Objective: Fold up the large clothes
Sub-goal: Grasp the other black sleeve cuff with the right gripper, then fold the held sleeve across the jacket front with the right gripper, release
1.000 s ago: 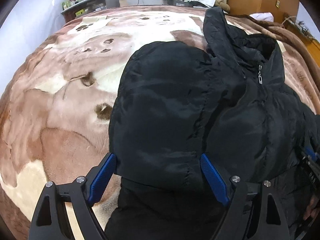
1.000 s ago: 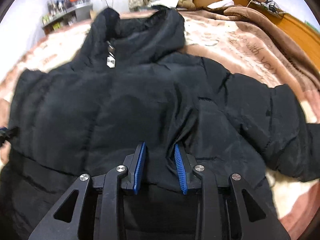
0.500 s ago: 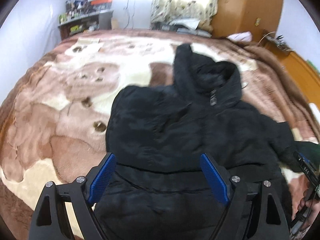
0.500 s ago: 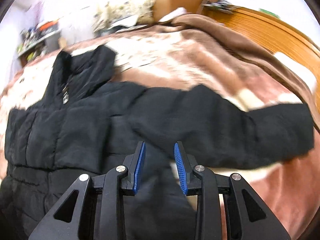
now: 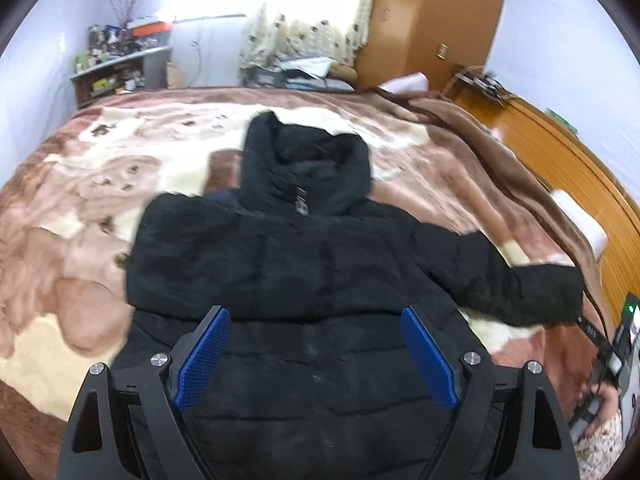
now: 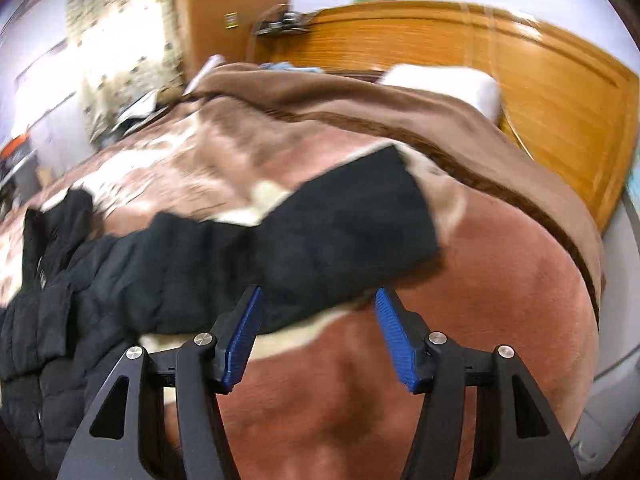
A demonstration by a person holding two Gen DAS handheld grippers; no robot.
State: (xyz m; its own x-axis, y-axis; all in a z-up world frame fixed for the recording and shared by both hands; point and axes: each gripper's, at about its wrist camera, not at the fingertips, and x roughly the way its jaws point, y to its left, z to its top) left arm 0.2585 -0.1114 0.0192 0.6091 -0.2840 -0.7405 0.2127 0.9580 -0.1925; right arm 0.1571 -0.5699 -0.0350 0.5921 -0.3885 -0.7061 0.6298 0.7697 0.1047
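While the black hooded jacket lies face up on the brown and cream blanket that covers the bed, its hood points toward the far side and its front is zipped shut. One sleeve stretches out flat to the right, its cuff near the bed's right edge; on the left side no sleeve shows beyond the body's edge. The left gripper hangs above the jacket's lower front with its blue-padded fingers spread wide and nothing between them. The right gripper hovers just near of the outstretched sleeve, close to the cuff; its fingers are opening, and the sleeve's near edge lies at their tips, with no pad pressing on it that the blurred view shows. In the left wrist view the person's hand on the right tool shows at the far right edge. A wooden headboard runs along the right side of the bed, with a white pillow against it. A cluttered shelf stands at the far left wall beside a curtained window.
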